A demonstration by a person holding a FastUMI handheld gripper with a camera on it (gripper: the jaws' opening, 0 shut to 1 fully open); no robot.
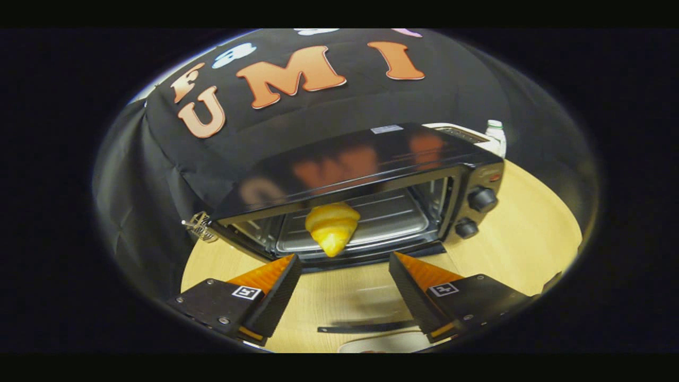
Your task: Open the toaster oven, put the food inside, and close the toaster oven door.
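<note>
Toaster oven (366,191) is sitting on the wooden table (530,239), back toward the table's far edge against the black cloth wall. Its door (360,297) is lying folded down and open toward the gripper, glass showing the table through it, handle nearest. Croissant (332,227) is resting on the tray (382,223) inside the cavity, at the front lip, pointed end facing out over the door. Two knobs (481,199) are sitting one above the other on the oven's right-hand panel. Gripper (345,276) is hovering over the open door with jaws spread wide apart, holding nothing, croissant just ahead of them and between their lines. A small wire piece (199,227) is poking out beside the oven's left corner. A clear bottle (495,135) is standing behind the oven near the table's far right edge.
</note>
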